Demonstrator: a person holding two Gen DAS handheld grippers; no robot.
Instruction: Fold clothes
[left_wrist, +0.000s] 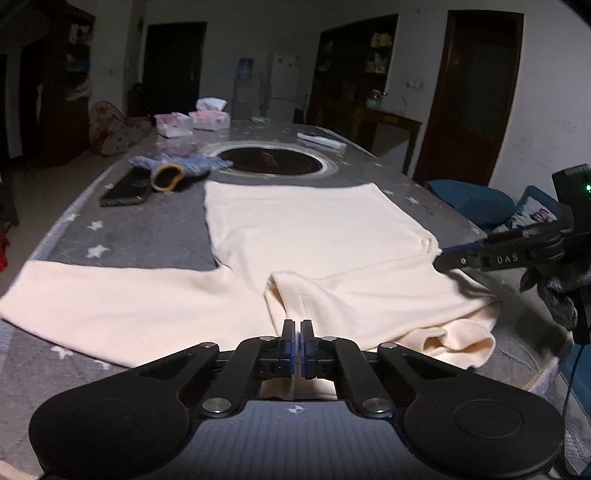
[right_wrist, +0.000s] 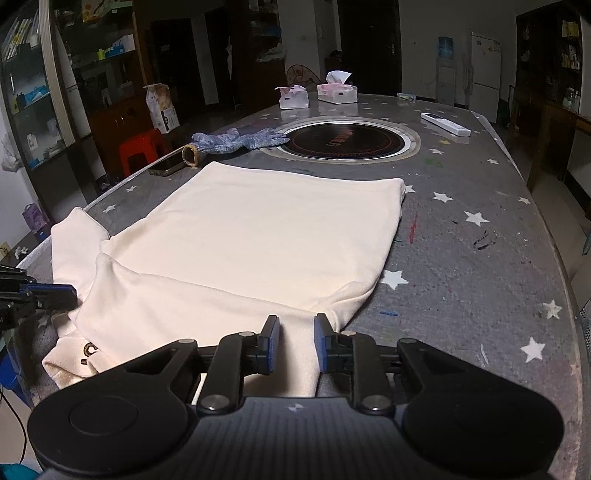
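- Cream long-sleeved knit top (right_wrist: 236, 236) lies on the grey star-printed table (right_wrist: 461, 280), body spread flat, hem edge toward the round black inset hotplate (right_wrist: 341, 142).
- One sleeve stretches out flat to the left in the left wrist view; the other side looks turned in over the body, with a raised ridge of cloth near the collar end.
- My left gripper (left_wrist: 298, 332): jaws drawn together with only a sliver of gap. Cream cloth runs up beneath them, but I cannot confirm a pinch from either view.
- My right gripper (right_wrist: 297, 332): jaws apart, straddling a strip of cream cloth at the near edge, not clamped on it. In the left view its tips sit at the garment's right side seam.
- Step in hand, my judgement: a sleeve or side fold at the collar end, garment partly folded. Whether the right jaws are about to take cloth or have just let it go, the pictures do not settle.
- Any further fold calls for both grips on one edge, lifted evenly so the knit does not bunch.
- Off the work area: blue knitted glove with tan cuff (right_wrist: 236, 142), dark phone (right_wrist: 166, 169), two tissue boxes (right_wrist: 337, 92), white remote (right_wrist: 445, 124).
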